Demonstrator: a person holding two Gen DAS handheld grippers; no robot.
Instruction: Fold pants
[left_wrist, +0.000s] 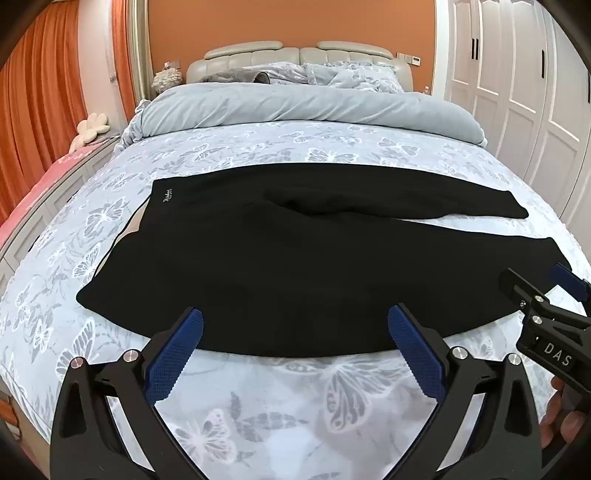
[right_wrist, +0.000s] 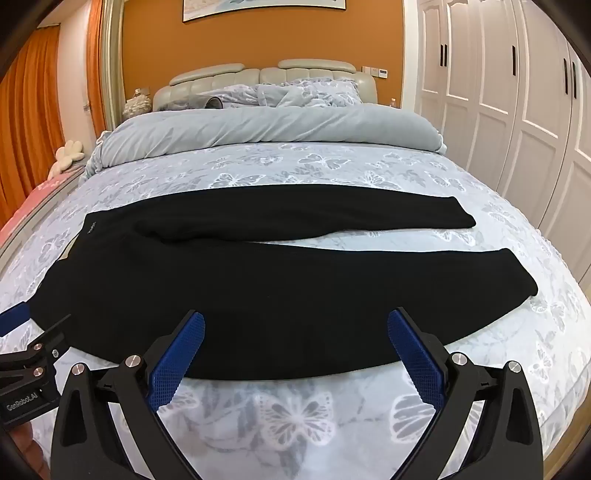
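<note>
Black pants (left_wrist: 280, 266) lie flat across the bed, waistband at the left, two legs running right, slightly apart at the cuffs. They also show in the right wrist view (right_wrist: 258, 280). My left gripper (left_wrist: 295, 325) is open and empty, its blue pads just above the near edge of the near leg. My right gripper (right_wrist: 295, 328) is open and empty, over the same near edge further right. The right gripper shows at the right edge of the left wrist view (left_wrist: 543, 295). The left gripper shows at the left edge of the right wrist view (right_wrist: 22, 332).
The bed (left_wrist: 295, 406) has a pale blue butterfly-print sheet. A rolled grey duvet (left_wrist: 306, 107) and pillows lie at the headboard. White wardrobe doors (right_wrist: 517, 110) stand on the right. Orange curtains (left_wrist: 37, 110) and a low bench are on the left.
</note>
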